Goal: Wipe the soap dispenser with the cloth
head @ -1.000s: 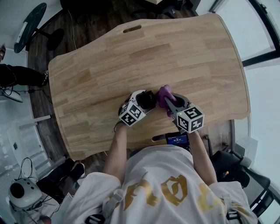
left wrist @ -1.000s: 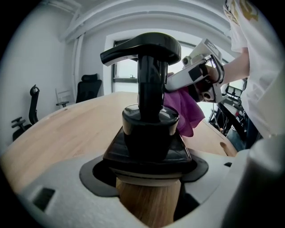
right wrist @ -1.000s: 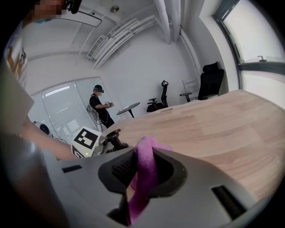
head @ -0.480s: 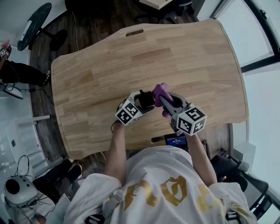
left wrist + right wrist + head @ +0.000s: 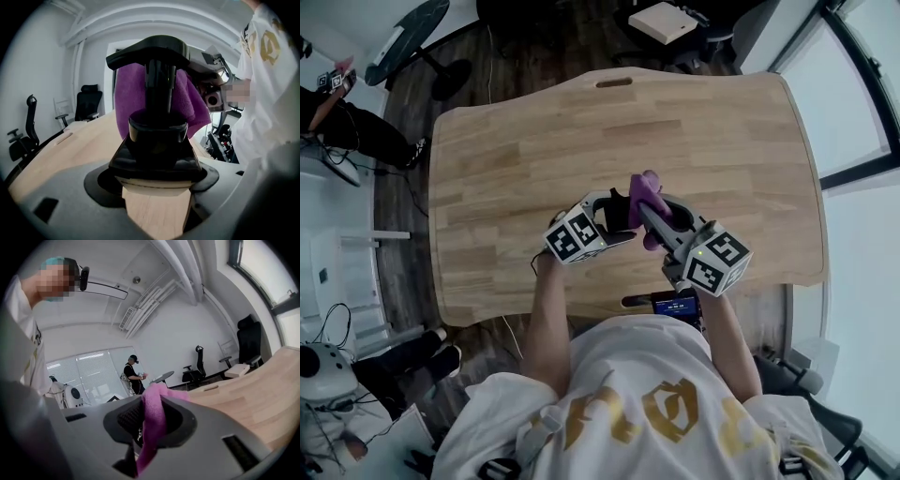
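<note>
No readable text from my end. Left marker cube (image 5: 573,237), right marker cube (image 5: 715,263): black-white square patterns only. Gold print on shirt (image 5: 666,375) illegible. Lit screen (image 5: 675,303) at table (image 5: 722,122) edge too blurred.

White T-shirt (image 5: 609,366) on the person, bold gold print across it, sleeves cut short. The left gripper (image 5: 614,214) has a pale grey shell and a cube (image 5: 573,235) of black-and-white square markers. The right gripper (image 5: 645,214) has the same grey build, its own marker cube (image 5: 713,263), and dark ribbed pads inside the jaws.
</note>
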The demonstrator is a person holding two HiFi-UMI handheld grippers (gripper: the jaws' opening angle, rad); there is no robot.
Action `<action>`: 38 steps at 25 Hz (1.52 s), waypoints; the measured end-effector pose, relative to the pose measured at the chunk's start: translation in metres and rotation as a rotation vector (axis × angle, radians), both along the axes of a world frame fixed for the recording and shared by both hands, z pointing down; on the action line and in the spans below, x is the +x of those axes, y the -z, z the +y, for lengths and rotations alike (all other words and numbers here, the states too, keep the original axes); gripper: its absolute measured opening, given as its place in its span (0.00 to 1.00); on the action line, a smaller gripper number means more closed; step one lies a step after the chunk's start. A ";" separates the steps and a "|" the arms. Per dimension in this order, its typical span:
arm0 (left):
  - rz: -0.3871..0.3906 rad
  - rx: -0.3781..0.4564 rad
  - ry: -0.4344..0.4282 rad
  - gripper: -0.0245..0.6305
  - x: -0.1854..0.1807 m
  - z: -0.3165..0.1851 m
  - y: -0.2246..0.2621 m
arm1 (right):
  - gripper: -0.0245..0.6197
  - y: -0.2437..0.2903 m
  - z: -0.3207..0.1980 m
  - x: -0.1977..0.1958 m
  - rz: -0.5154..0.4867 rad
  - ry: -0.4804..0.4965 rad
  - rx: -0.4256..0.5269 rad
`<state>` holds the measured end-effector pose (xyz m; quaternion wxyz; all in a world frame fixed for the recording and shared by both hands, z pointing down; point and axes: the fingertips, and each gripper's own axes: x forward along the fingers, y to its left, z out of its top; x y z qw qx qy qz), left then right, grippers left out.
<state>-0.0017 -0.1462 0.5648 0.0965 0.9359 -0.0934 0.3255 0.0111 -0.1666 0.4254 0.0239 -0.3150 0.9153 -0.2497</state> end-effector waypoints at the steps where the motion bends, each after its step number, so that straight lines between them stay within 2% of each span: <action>1: -0.001 -0.001 0.003 0.56 -0.001 0.002 0.003 | 0.12 0.008 0.003 -0.004 -0.004 0.017 0.022; 5: -0.016 -0.010 0.009 0.56 -0.002 0.011 0.013 | 0.12 0.030 0.014 -0.015 0.040 0.062 0.102; 9: -0.038 0.006 -0.009 0.56 0.003 0.020 0.020 | 0.12 0.044 0.027 -0.017 0.041 0.085 0.142; 13: -0.049 0.012 -0.023 0.56 0.005 0.031 0.022 | 0.12 0.048 0.043 -0.023 0.070 0.158 0.176; 18: -0.077 0.005 -0.043 0.56 0.008 0.042 0.022 | 0.12 0.043 0.056 -0.028 0.147 0.211 0.186; 22: -0.073 0.011 -0.047 0.56 0.013 0.045 0.026 | 0.12 0.046 0.063 -0.023 0.134 0.233 0.185; 28: -0.070 0.012 -0.051 0.56 0.015 0.049 0.025 | 0.12 0.053 0.083 -0.026 0.116 0.317 0.206; 35: -0.056 0.009 -0.089 0.56 0.020 0.057 0.032 | 0.12 0.053 0.074 -0.030 0.136 0.294 0.187; 38: -0.087 0.015 -0.109 0.56 0.015 0.058 0.028 | 0.12 0.050 0.067 -0.031 0.199 0.275 0.212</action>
